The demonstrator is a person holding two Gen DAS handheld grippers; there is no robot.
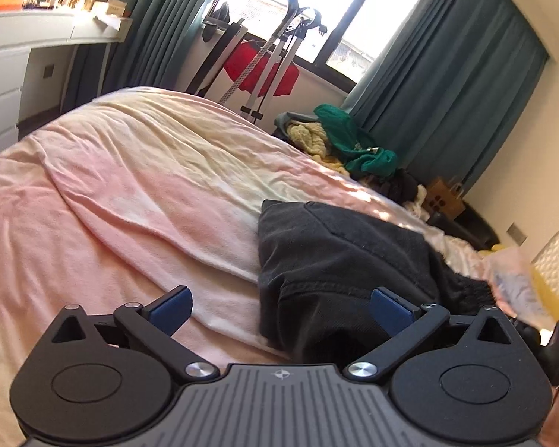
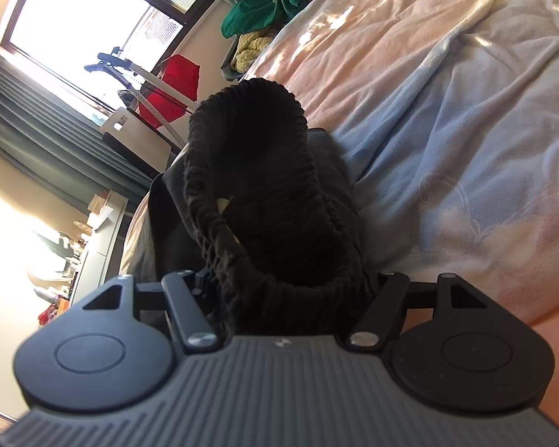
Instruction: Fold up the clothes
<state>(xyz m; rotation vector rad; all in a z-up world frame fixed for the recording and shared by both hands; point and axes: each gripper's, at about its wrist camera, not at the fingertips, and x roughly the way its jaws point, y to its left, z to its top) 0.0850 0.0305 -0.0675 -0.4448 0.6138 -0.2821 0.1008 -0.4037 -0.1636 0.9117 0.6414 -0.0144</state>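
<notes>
The black elastic-waist trousers [image 1: 339, 260], soft, limp and light-looking with a ribbed gathered waistband [image 2: 257, 171], lie on the pink bedsheet [image 1: 111, 193], best gripped at that thicker band, which the right gripper [image 2: 290, 283] pinches while the left gripper [image 1: 279, 309] hovers spread wide.

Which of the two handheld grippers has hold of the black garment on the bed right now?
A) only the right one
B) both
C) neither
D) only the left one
A: the right gripper is closed on the black garment's gathered waistband, while the left gripper hangs open with its blue pads spread apart.
</notes>
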